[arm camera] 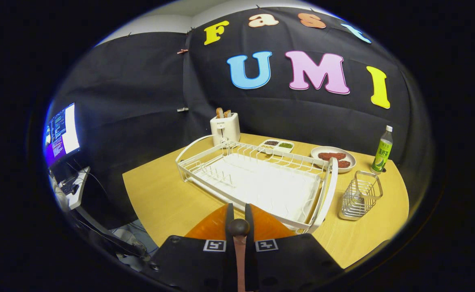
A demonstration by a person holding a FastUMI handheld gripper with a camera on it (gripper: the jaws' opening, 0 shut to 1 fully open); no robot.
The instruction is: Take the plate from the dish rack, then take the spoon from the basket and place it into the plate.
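Observation:
My gripper (237, 209) is shut on a spoon (238, 228), whose dark rounded end sits between the fingers and whose reddish-brown handle runs back toward the camera. Right under the fingers lies an orange-brown plate (207, 229) on the wooden table, close against the near side of the white wire dish rack (327, 190). The rack's tray holds no dishes. To the right of the rack stands a small wire basket (361, 195) with nothing tall sticking out of it.
Beyond the rack stand a white toaster (224, 128) with bread, a small divided dish (277, 145) and a plate of reddish food (334, 157). A green bottle (382, 151) stands behind the basket. A monitor (61, 134) and keyboard sit off the table's left edge.

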